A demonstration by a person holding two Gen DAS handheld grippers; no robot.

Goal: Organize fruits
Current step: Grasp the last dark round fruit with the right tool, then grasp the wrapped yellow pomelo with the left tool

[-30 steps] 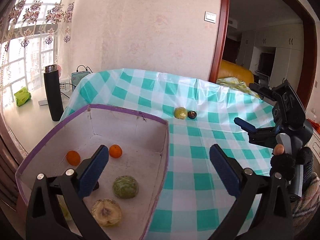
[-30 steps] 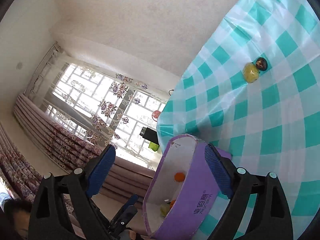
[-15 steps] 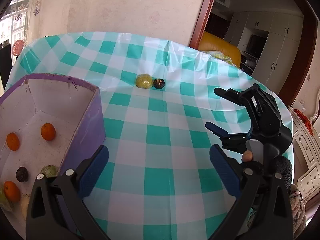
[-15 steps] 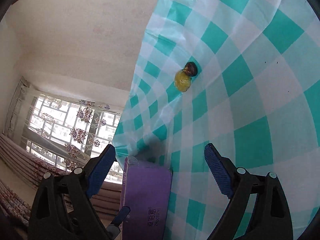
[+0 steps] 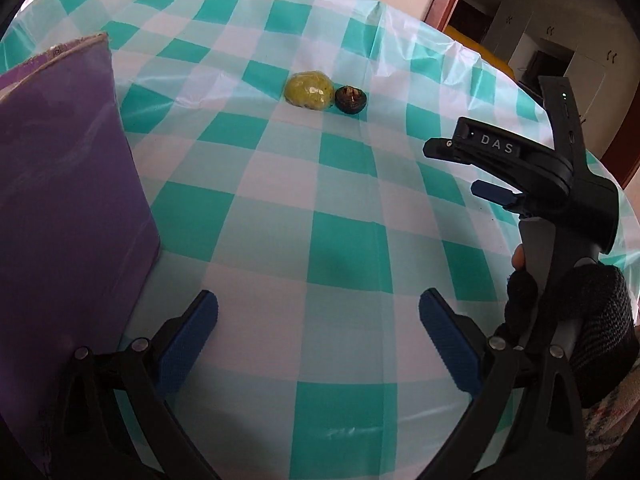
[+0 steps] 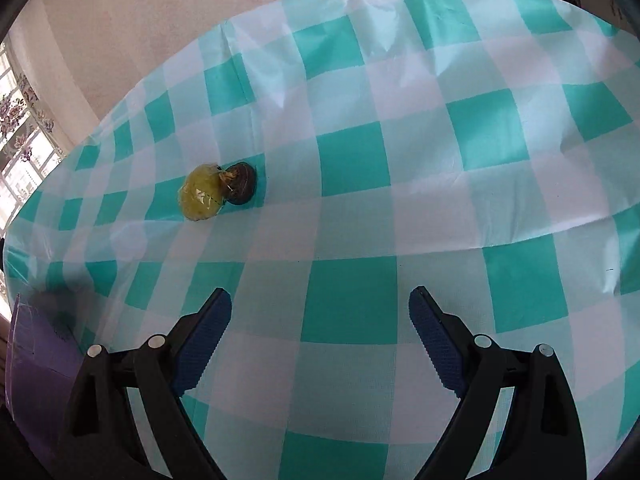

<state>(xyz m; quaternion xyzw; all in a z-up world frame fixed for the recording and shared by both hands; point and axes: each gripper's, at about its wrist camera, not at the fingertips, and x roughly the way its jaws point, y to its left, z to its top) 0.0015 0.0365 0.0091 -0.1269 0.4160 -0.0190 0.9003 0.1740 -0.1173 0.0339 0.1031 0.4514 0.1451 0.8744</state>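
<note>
A yellow-green wrapped fruit (image 5: 308,90) and a small dark round fruit (image 5: 351,99) lie touching on the teal checked tablecloth (image 5: 304,216), far ahead of both grippers. They also show in the right wrist view, the yellow-green fruit (image 6: 200,198) left of the dark fruit (image 6: 241,184). My left gripper (image 5: 318,334) is open and empty, low over the cloth beside the purple box (image 5: 68,200). My right gripper (image 6: 320,330) is open and empty; it also shows in the left wrist view (image 5: 468,168) at the right.
The purple box's outer wall fills the left of the left wrist view; a corner of the box (image 6: 32,344) shows at lower left in the right wrist view. A pink wall (image 6: 160,16) and a doorway (image 5: 532,40) lie beyond the table.
Both grippers have swung away from the box and down toward the cloth, facing the two fruits. The box's inside, with its fruits, has left view. Both jaws stayed open.
</note>
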